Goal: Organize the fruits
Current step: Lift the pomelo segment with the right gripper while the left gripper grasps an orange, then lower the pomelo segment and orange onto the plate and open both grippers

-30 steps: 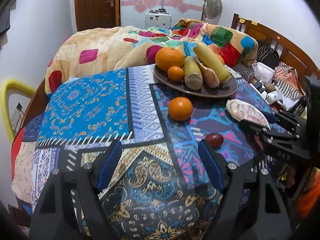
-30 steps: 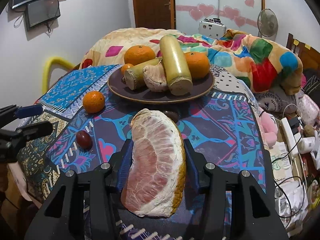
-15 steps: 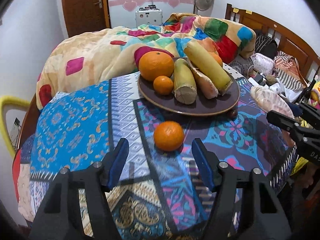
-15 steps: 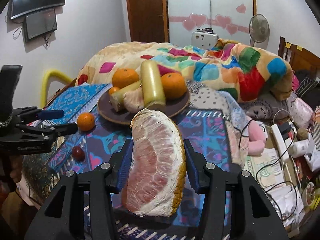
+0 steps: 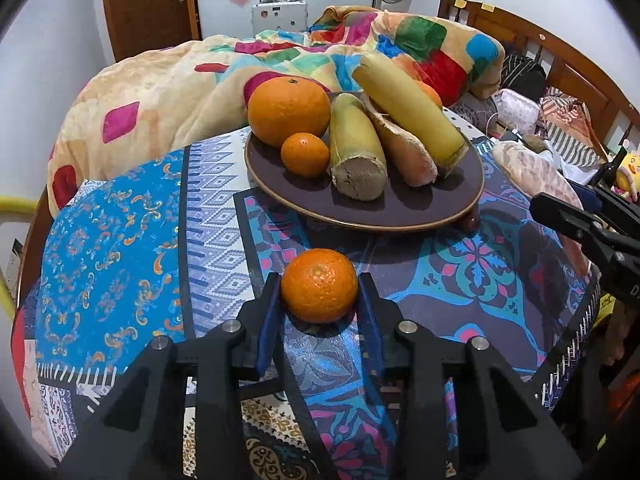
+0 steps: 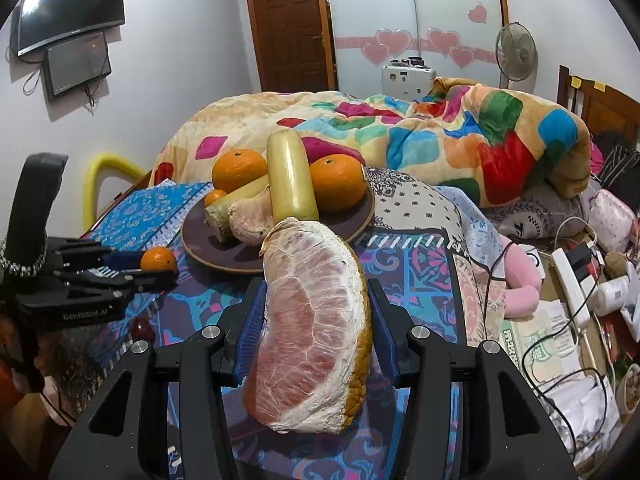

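A small orange [image 5: 319,284] rests on the patterned tablecloth in front of the dark plate [image 5: 360,218]. My left gripper [image 5: 319,282] straddles it; its jaws are closing and both blue pads touch the orange's sides. The right wrist view shows that gripper [image 6: 160,274] at the left with the orange [image 6: 159,260]. My right gripper [image 6: 316,292] is shut on a peeled pomelo wedge [image 6: 312,328], held above the table just short of the plate [image 6: 224,258]. The plate carries a large orange [image 5: 288,114], a small orange [image 5: 305,154], two yellow-green cane pieces [image 5: 356,148] and a pomelo segment [image 5: 404,152].
A dark red fruit [image 6: 142,328] lies near the table's left edge, another [image 5: 470,220] sits under the plate's rim. A colourful quilt [image 5: 168,92] is heaped behind the table. Cables, bottles and papers [image 6: 576,292] crowd the floor at the right.
My left gripper came forward to the loose orange and its jaws narrowed from wide apart to touching it. The right gripper drew back a little from the plate, wedge still held.
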### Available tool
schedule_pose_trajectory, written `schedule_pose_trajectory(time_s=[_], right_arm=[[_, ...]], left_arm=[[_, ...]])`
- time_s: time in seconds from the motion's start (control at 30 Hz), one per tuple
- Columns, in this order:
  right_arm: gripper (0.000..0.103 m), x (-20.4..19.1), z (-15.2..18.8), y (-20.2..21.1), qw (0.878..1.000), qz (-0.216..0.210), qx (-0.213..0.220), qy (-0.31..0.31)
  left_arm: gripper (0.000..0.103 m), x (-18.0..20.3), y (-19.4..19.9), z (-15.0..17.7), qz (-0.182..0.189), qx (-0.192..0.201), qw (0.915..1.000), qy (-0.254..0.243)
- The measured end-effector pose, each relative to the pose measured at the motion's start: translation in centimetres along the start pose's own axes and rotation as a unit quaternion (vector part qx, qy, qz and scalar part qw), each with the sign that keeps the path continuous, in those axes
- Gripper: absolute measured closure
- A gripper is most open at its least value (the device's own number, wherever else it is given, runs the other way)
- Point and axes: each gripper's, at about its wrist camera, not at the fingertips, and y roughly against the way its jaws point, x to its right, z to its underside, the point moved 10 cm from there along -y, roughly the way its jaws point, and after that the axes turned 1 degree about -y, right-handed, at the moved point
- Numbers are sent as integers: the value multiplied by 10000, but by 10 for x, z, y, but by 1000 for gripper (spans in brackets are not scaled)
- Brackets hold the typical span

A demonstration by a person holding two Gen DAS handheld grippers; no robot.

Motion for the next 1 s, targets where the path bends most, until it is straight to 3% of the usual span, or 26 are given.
schedule_pose_trajectory(time_s=[0.53,1.0], right_arm=[[57,-6,-32,-4,9996,-49,198,195],[57,-34,-81,-25,9973,-173,319,642]], left_arm=[[67,-5,23,-36,-21,434,9990,-53],[67,-24,9,-60,-135,436,9989,54]])
